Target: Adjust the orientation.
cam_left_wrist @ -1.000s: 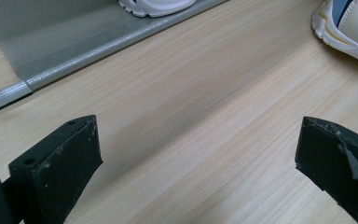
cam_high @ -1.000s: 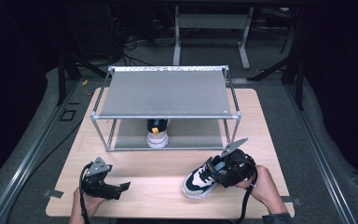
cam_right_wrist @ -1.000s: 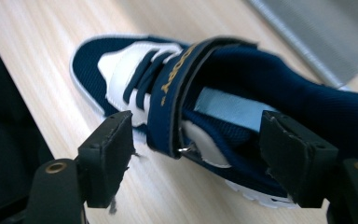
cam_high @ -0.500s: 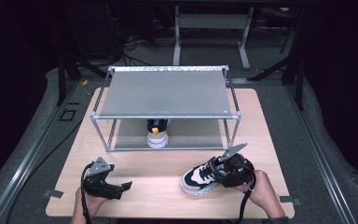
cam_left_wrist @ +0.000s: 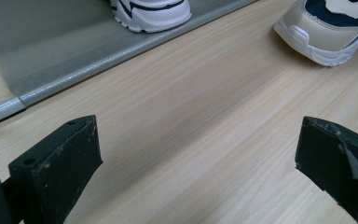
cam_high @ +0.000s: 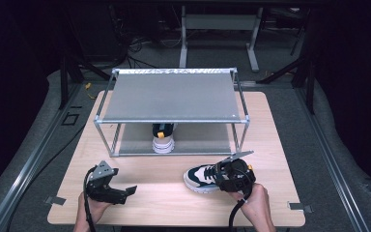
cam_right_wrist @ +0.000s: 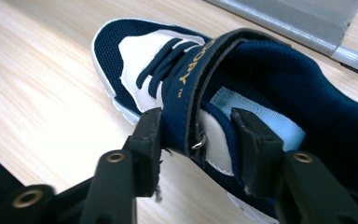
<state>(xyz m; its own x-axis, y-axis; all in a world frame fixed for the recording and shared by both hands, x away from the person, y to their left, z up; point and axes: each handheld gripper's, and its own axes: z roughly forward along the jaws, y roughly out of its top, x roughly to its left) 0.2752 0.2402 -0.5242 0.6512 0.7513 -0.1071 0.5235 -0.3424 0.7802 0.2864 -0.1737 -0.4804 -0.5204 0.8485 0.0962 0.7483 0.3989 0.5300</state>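
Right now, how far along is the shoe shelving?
Done: one shoe stands on the rack's lower shelf. In hand: right claw has just been closing and now pinches the second shoe at its strap, on the table. Left: shelving it. Left claw idle, open.

Gold capital letters reading "OOPY", with a small "TM" mark just below them, run along the navy strap point(cam_right_wrist: 191, 88) across the blue-and-white sneaker point(cam_right_wrist: 177, 79) in the right gripper view; the start of the word is hidden where the strap curves away. No other writing, number or sign is legible.
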